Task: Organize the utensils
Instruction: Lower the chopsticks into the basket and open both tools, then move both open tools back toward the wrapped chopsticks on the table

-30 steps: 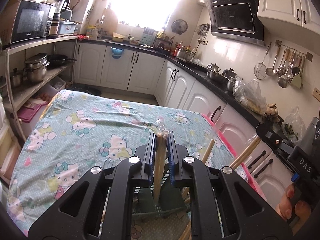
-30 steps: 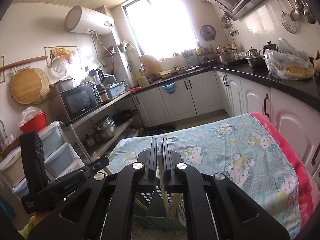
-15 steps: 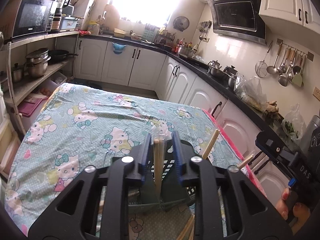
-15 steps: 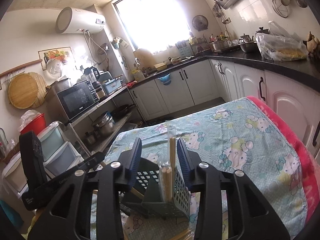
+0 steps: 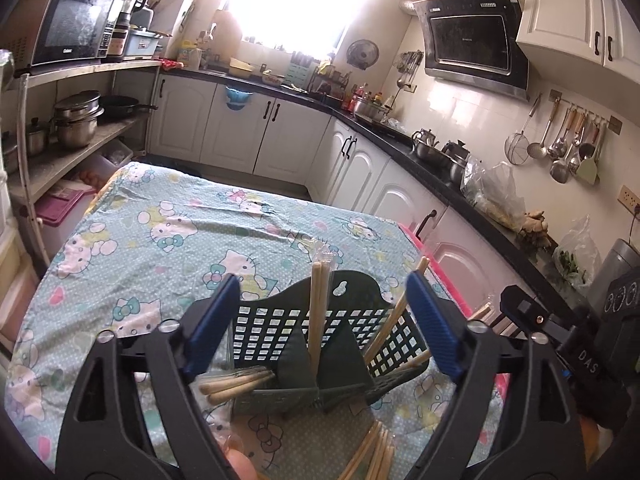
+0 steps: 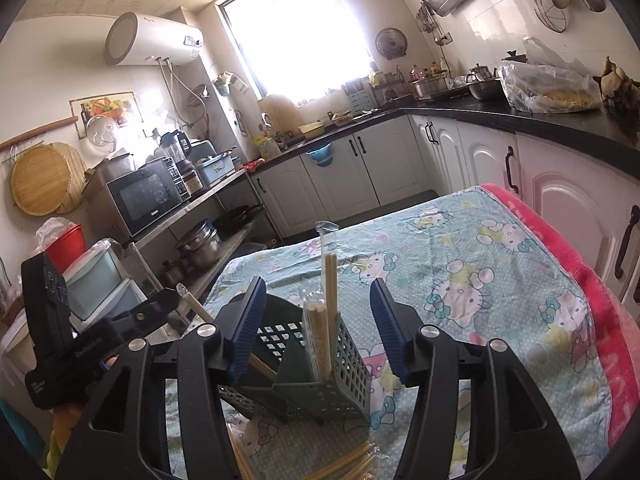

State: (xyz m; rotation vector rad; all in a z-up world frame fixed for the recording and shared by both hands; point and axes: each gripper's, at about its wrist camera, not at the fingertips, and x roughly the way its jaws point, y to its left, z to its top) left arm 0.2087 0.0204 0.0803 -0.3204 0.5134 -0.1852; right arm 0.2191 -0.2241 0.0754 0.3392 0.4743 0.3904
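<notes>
The dark green perforated plastic utensil caddy (image 5: pixel 280 334) has a grid of square holes; the pale tan wooden chopsticks (image 5: pixel 316 312) in it are plain; the light blue cotton tablecloth (image 5: pixel 168 248) is dotted white and printed with white cartoon cats wearing teal, pink and yellow bows; its far edge is bright pink (image 6: pixel 576 264); both grippers are black with textured blue pads (image 6: pixel 250 332).

2 wrist views, close, sharing caddy (image 5: pixel 320 332)
</notes>
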